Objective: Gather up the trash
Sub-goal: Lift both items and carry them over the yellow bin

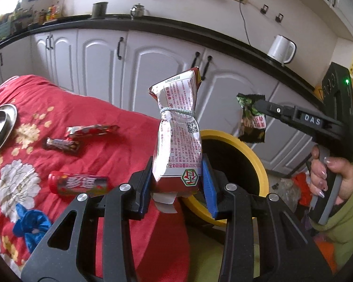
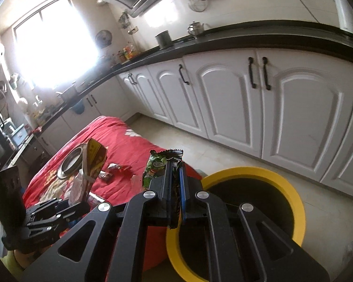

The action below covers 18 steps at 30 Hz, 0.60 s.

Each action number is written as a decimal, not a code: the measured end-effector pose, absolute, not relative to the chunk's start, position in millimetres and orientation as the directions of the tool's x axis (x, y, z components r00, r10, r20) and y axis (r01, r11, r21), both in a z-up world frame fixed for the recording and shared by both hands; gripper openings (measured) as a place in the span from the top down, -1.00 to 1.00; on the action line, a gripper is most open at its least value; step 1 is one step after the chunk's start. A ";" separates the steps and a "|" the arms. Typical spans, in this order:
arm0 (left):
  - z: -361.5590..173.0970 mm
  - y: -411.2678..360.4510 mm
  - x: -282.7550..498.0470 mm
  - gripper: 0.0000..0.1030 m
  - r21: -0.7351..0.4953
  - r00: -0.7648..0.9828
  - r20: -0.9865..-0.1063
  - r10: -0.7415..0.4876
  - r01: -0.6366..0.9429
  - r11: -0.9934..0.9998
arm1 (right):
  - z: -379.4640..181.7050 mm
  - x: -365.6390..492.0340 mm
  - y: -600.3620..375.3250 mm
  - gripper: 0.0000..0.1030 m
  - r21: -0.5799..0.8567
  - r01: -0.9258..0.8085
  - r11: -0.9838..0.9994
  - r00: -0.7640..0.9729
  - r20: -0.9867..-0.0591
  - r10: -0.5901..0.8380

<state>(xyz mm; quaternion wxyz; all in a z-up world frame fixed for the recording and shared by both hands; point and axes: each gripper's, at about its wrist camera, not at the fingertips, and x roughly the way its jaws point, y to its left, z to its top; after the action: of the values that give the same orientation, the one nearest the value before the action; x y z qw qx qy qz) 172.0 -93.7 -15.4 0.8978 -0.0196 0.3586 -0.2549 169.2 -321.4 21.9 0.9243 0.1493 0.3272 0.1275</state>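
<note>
**Two wrappers held near the bin, release pending**

The desk (image 1: pixel 87 117) is covered by a red floral cloth and still carries trash. Beside its edge, on the floor, stands the round black waste bin with a yellow rim (image 2: pixel 291 188), its mouth open and unobstructed.

The left tool (image 1: pixel 176 183) is clamped on the base of a red-and-white printed snack bag tied at the neck with an elastic band (image 1: pixel 178 127), which stands upright between the blue pads, over the desk edge with the bin rim just behind it. The right tool (image 2: pixel 175 183) is fully closed on a flat green-and-black foil wrapper (image 2: pixel 156 166), pinched edge-on, just beside the bin's rim.

Remaining on the cloth: a red cylindrical tube (image 1: pixel 78 184), a long red foil wrapper (image 1: pixel 91 130) and a dark brown bar wrapper (image 1: pixel 62 144), near a steel plate (image 1: pixel 2 127).

Judgement: the step in hand is carriage to the bin. Next, each tool needs to be brought over the opening and released; the tall bag calls for clearance above the rim.
</note>
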 end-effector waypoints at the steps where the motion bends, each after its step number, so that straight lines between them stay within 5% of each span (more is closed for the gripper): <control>1: -16.1 -96.8 171.1 0.42 -0.215 0.609 -0.636 -0.474 0.451 0.866 | 21.9 167.6 -324.1 0.89 0.359 -0.131 0.924 0.756 -0.566 0.328; 18: -44.1 -159.8 156.5 0.42 -0.161 0.510 -0.699 -0.501 0.570 0.806 | 10.7 158.0 -366.0 0.89 0.322 -0.020 0.947 0.784 -0.582 0.215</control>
<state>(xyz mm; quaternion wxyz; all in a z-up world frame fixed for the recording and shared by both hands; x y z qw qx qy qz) 156.5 -159.8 -44.1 0.8677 0.0446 0.3872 -0.3084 158.0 -366.0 10.7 0.9325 0.1508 0.3222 0.0629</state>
